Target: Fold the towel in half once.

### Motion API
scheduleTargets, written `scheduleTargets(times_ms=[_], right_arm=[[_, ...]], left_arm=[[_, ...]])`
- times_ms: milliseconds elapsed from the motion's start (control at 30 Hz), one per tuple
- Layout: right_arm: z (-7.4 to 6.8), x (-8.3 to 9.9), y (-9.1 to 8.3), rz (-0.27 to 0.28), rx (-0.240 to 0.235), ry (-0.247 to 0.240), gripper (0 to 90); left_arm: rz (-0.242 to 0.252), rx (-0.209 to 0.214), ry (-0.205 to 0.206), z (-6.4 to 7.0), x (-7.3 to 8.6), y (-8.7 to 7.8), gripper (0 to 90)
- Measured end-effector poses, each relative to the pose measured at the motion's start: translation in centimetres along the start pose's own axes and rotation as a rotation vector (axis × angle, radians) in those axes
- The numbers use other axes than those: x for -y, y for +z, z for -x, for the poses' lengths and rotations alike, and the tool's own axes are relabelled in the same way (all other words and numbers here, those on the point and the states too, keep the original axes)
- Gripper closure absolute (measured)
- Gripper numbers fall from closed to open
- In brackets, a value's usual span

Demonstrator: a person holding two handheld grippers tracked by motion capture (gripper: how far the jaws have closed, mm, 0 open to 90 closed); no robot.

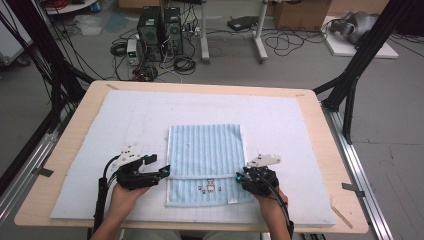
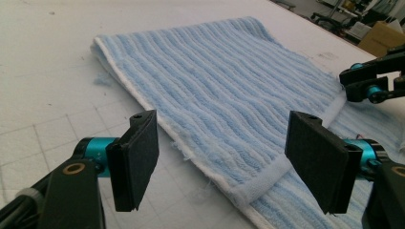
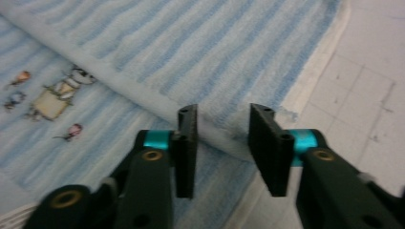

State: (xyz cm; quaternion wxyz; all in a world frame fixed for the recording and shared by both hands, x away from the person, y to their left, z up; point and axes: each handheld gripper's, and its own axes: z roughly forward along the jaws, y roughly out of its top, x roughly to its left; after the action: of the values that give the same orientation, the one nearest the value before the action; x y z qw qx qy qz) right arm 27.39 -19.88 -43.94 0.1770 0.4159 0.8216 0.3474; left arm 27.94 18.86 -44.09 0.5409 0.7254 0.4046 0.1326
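Towel (image 1: 206, 162), blue striped w/ white edging, lies flat on white padded mat (image 1: 280, 115) atop wooden table (image 1: 75, 125), near-centre, toward 6 o'clock edge. Folded over: upper layer's hem runs 9-to-3 across lower third. Long axis 12-to-6 in high view; stripes run same way.

High view places left gripper (image 1: 162, 172) at towel's 9 o'clock edge, right gripper (image 1: 240, 176) at 3 o'clock edge, both level w/ fold hem.

Left gripper view adds: left gripper (image 2: 224, 160) spread wide, nothing between jaws, hem corner lying below the gap; other gripper at 2 o'clock past the towel.

Right gripper view adds: small cartoon print (image 3: 52, 98) on lower layer at 10 o'clock, tiny in high view. Right gripper (image 3: 222, 148) parted narrowly over hem at towel's edge; not closed on cloth, contact can't tell.
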Motion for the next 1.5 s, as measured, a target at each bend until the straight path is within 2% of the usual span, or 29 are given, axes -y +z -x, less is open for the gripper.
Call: scheduleTargets(times_ms=[67, 133, 200, 267, 333, 400, 467, 600, 767, 800, 900, 1033, 1200, 1400, 1500], right_arm=[[-0.1, -0.1, 0.2, -0.005, 0.015, -0.018, 82.7], [-0.3, -0.2, 0.2, -0.002, 0.025, -0.037, 86.3], [-0.3, -0.3, 0.0, 0.017, 0.025, -0.035, 86.9], [-0.2, -0.3, -0.5, 0.056, 0.012, -0.005, 87.0], [0.1, -0.3, -1.0, 0.096, 0.001, 0.021, 87.0], [0.3, -0.3, -1.1, 0.089, 0.003, 0.021, 87.0], [0.4, -0.2, -1.0, 0.088, 0.0, 0.021, 87.0], [0.3, -0.3, -1.0, 0.094, -0.002, 0.023, 86.9], [0.2, -0.3, -1.0, 0.091, -0.008, 0.028, 86.9], [0.2, -0.3, -1.0, 0.094, -0.006, 0.026, 86.9], [0.3, -0.3, -1.1, 0.095, -0.005, 0.026, 86.9], [0.1, -0.4, -1.0, 0.09, -0.007, 0.025, 86.8], [0.1, -0.6, -1.0, 0.098, -0.003, 0.023, 86.8], [0.1, -0.6, -1.4, 0.112, -0.004, 0.032, 86.8], [0.2, -0.5, -1.7, 0.122, -0.006, 0.03, 86.8]], left_arm=[[0.001, -0.002, 0.0, 0.0, 0.0, -0.1, 27.9], [0.004, -0.004, -0.004, -0.1, 0.0, -0.1, 28.4], [0.002, -0.004, -0.004, -0.2, 0.0, -0.2, 29.3], [-0.002, -0.003, -0.001, -0.3, 0.1, -0.2, 31.9], [-0.014, 0.0, 0.01, -0.3, 0.1, -0.2, 38.4], [-0.029, 0.012, 0.028, -0.1, 0.3, -0.1, 45.7], [-0.052, 0.012, 0.038, 0.1, 0.3, 0.2, 47.7], [-0.115, 0.013, 0.049, 0.5, 0.5, 0.7, 48.1], [-0.182, -0.021, 0.084, 1.0, 0.8, 1.4, 50.7], [-0.193, -0.03, 0.105, 1.2, 0.8, 1.5, 52.4], [-0.203, -0.04, 0.129, 1.6, 0.8, 1.7, 61.1], [-0.219, -0.042, 0.156, 1.8, 0.9, 1.8, 77.1], [-0.198, -0.029, 0.14, 1.8, 0.8, 1.7, 85.2], [-0.116, 0.071, 0.045, 1.6, 0.3, 0.9, 85.8], [-0.098, 0.121, -0.003, 1.6, 0.0, 0.4, 85.8]])
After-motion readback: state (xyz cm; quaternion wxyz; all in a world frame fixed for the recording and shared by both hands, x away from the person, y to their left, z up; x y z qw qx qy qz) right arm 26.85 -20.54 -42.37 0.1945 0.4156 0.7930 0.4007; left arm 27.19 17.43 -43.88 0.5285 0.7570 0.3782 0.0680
